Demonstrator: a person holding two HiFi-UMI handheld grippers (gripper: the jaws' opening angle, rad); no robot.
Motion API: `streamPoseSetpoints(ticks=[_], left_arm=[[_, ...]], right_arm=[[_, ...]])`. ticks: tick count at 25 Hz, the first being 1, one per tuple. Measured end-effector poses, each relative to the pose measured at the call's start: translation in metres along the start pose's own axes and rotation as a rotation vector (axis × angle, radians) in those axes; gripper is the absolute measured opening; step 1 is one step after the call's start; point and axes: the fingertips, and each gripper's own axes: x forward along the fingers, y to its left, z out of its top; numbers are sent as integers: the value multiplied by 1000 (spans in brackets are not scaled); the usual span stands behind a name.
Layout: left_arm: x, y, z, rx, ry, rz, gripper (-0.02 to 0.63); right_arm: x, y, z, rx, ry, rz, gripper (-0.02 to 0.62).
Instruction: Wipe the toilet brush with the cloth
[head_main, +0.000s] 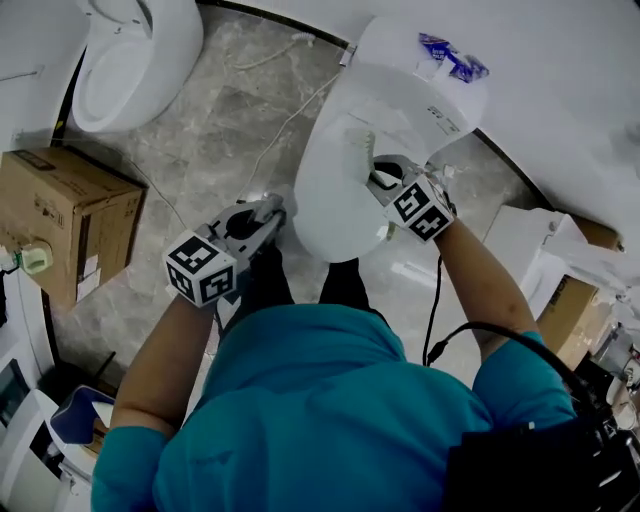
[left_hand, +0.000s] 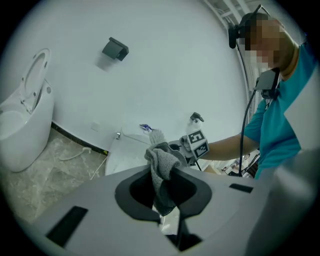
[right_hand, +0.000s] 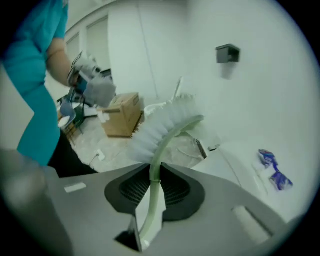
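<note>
Toilet brush (right_hand: 165, 127) clamped in the right gripper (right_hand: 152, 172); grey cloth (left_hand: 162, 160) (bunched) pinched by the left gripper (left_hand: 165, 195).

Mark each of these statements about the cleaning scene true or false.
1. The left gripper is shut on the grey cloth. True.
2. The right gripper grips the toilet brush by its bristles. False: it clamps the pale green handle; the bristles stick out beyond it.
3. The cloth is pressed against the brush. False: the two are held apart.
4. A cardboard box stands on the floor to the person's left. True.
</note>
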Motion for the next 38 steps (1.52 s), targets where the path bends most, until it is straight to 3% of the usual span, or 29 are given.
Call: streamPoseSetpoints(ticks=[3,6,11,17,22,28,32,38], left_arm=[[0,-24,37,55,-37,-29,38],[2,-51,88,130,-90,-66,38],[12,-109,210,351,-205,-150,38],[10,-205,305,662,-232,-142,38],[7,-264,371,950,-255,-49,38],[9,-310,418,1292,-246,149,38],[15,-326,434,1416,-246,248,38],[25,-334,464,1490,-255,306,38]], right_arm=[[-61,-35,60,189,-201,-84,64],[-128,-66,116,283,-379,-155,64],[-249,-109,205,318,-641,-272,64],[-356,-103,266,375,-799,-317,64],[-420,-105,307,405,-899,-355,64],[-474,-108,339,425,-997,-372,64],[-489,-108,349,448,-1042,-369,64],[-512,-119,364,475,-1108,-359,63]])
